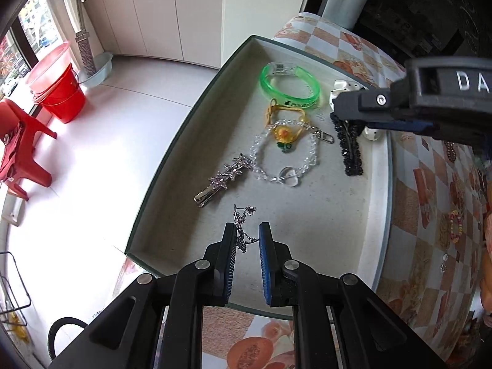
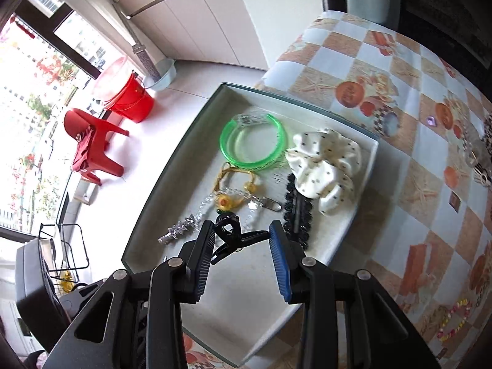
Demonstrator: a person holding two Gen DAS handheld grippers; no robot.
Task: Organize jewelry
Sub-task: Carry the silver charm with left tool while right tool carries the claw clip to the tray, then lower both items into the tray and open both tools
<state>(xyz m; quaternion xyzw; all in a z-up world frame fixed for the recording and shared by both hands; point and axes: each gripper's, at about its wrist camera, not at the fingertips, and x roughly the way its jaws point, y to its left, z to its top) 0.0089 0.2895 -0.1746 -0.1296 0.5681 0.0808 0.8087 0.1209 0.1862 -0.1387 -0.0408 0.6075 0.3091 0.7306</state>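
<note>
Between the left gripper's (image 1: 247, 236) parted fingers a thin silver chain earring (image 1: 243, 227) dangles over the near end of the tray (image 1: 160, 169); whether it is still pinched is hard to tell. Just past it in the tray lie a rhinestone clip (image 1: 220, 181), a clear bead bracelet (image 1: 284, 160) and a green bangle (image 1: 289, 84). The right gripper (image 2: 241, 240) holds a black claw clip (image 2: 233, 236) across its fingers above the tray. Both pieces seem mid-delivery; next each must be lowered onto bare tray floor and let go. Only "DA" reads on the other gripper's housing; the bangle's print is illegible.

Both hand-held grippers (image 1: 247, 235) (image 2: 241, 236) — jaws parted
</note>
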